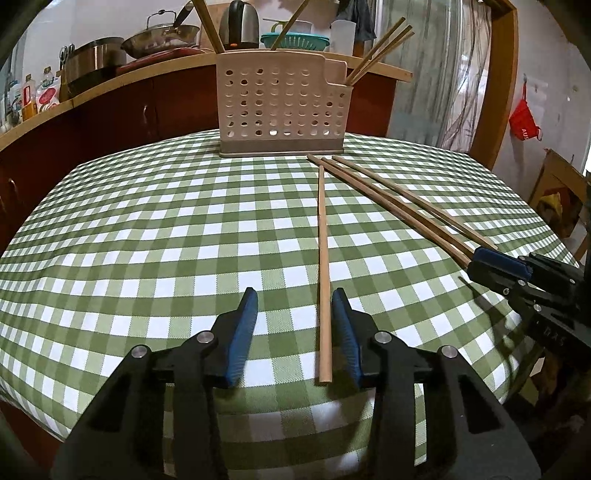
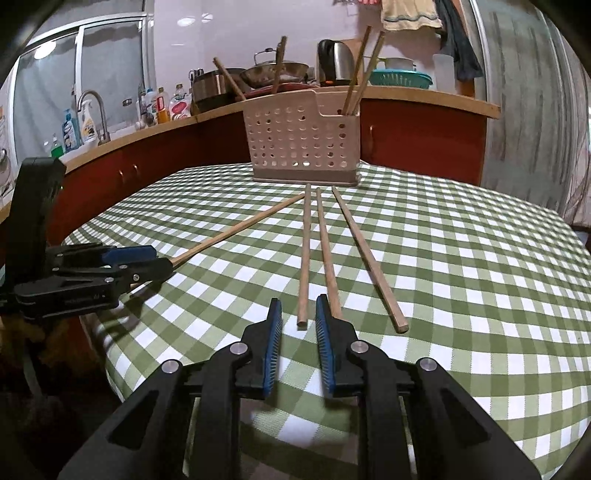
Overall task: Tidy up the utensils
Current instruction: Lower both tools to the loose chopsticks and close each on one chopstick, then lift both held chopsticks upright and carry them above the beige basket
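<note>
Table: I see a table with a green and white check cloth. The cloth hangs over the near edge.
Holder: a pale holder with round holes stands upright at the far end of the cloth. Some sticks poke out of its top.
Sticks on the cloth: four chopsticks lie flat, thin ends toward the holder. One lies alone on the left. Three lie close together on the right.
My left gripper: its jaws are part way open. The lone stick lies between them, close to the right pad. I cannot tell if that pad touches it.
My right gripper: its jaws stand narrow with a gap. It sits at the near ends of the three sticks. Nothing is gripped.
Room: behind the table runs a red cupboard with a wood top. On it sit pots, a kettle, a green basket and bottles. A tap is at the far left.
</note>
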